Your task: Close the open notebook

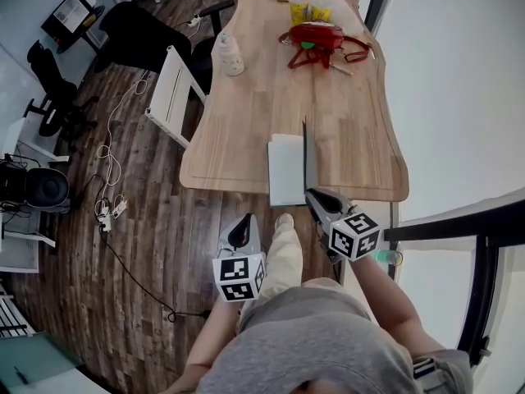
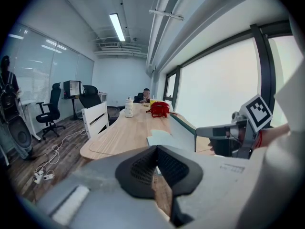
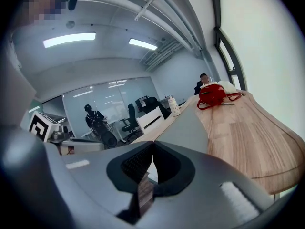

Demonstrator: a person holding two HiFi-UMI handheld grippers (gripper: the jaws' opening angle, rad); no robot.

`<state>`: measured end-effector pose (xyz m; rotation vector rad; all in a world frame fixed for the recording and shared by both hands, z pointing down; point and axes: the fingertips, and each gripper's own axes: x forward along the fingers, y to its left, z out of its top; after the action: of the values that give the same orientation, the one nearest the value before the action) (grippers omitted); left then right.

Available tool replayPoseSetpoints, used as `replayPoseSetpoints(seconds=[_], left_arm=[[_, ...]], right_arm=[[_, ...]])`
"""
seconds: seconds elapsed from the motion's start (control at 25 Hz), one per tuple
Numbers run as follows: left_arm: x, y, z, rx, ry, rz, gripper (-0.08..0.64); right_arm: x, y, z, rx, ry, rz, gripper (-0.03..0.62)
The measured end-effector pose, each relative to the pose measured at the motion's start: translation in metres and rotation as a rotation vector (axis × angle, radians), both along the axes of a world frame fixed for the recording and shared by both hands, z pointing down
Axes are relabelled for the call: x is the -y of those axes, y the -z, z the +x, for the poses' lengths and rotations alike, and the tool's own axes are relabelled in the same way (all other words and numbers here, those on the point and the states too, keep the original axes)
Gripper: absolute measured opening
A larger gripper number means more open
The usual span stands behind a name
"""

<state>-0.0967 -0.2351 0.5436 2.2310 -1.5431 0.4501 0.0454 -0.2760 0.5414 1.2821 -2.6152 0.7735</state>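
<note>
The notebook [image 1: 285, 169] lies at the near edge of the wooden table [image 1: 246, 113], its white page facing up. Its grey cover [image 1: 305, 150] stands upright along the right side. My right gripper [image 1: 312, 193] meets the cover's near edge, its jaws shut on it; in the right gripper view the cover [image 3: 190, 125] runs away from the right gripper's [image 3: 152, 144] tips. My left gripper [image 1: 240, 235] hangs shut and empty off the table, in front of its edge and left of the notebook. The left gripper view shows the page [image 2: 159, 137], the cover [image 2: 183, 132] and the right gripper [image 2: 200, 130].
A red bag [image 1: 316, 35], a white bottle [image 1: 230, 54] and yellow items [image 1: 308, 8] sit at the table's far end. A white chair [image 1: 172, 97] stands at the left side. Cables [image 1: 107, 171] trail over the floor. Windows line the right.
</note>
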Motion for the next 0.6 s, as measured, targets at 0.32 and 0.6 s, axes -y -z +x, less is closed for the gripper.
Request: replayPoseSetpoints(seconds=[0.32,0.6], left_arm=[[-0.001,-0.005,-0.001,0.006,0.014,-0.015,0.005],[0.000,-0.007,-0.001,0.010,0.030,-0.019,0.005]], right_arm=[[0.000,-0.016,-0.027,-0.007,0.081,-0.028,0.009],[0.000,-0.038,-0.053,-0.030,0.151,-0.072,0.009]])
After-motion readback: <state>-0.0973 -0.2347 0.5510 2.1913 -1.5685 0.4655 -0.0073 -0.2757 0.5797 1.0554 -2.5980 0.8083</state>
